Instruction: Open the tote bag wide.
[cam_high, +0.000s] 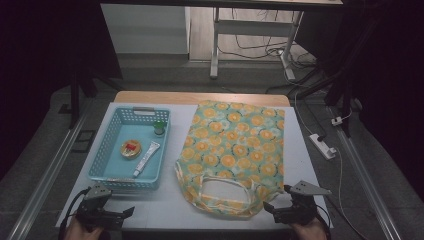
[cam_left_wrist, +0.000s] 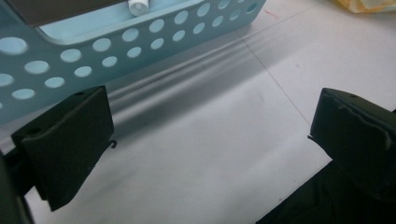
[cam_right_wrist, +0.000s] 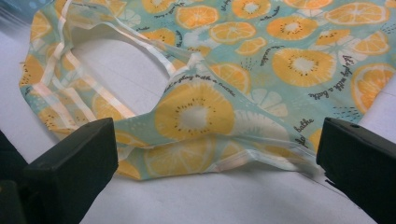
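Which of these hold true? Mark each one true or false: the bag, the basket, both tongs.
1. The orange-print bag lies flat on the table. True.
2. The blue basket stands right of the bag. False: it stands left of it.
3. The left tongs grip the basket. False: they are open, empty, just before its near wall.
4. A white tube lies in the basket. True.
5. The right tongs are open at the bag's near handle end. True.
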